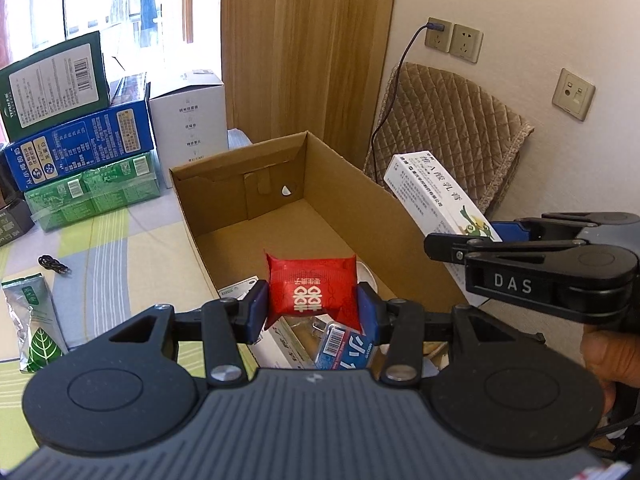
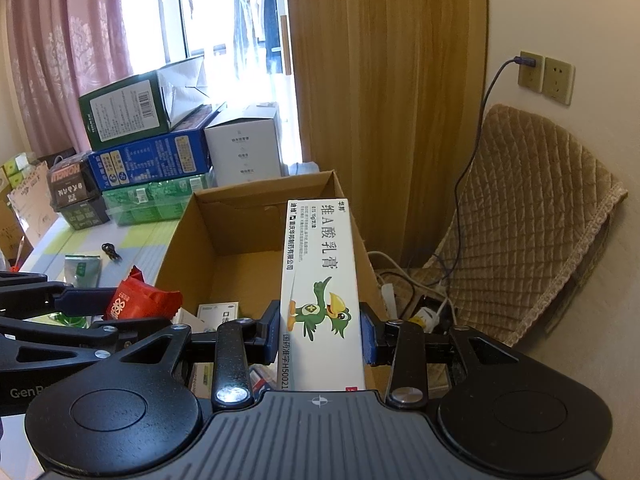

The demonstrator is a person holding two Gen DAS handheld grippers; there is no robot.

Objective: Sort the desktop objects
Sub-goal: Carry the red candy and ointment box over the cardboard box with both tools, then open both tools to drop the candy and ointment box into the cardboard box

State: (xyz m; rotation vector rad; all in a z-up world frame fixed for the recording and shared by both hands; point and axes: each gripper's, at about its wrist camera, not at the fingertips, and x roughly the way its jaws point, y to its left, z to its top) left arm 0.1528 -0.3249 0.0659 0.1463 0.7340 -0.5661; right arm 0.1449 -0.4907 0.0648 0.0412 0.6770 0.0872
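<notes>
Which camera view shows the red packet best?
The left wrist view. There the red packet is centred, its face fully visible, clamped in the left gripper above the cardboard box. The right wrist view shows it only at the left edge, partly hidden.

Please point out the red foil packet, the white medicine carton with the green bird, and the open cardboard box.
Red foil packet [image 1: 311, 285], left wrist view, printed front face.
White medicine carton with green bird [image 2: 320, 264], right wrist view, lettered front.
Open brown cardboard box [image 1: 280, 224], left wrist view, bare floor.

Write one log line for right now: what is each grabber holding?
left gripper: shut on red packet above cardboard box | right gripper: shut on white medicine box | neither released yet
</notes>
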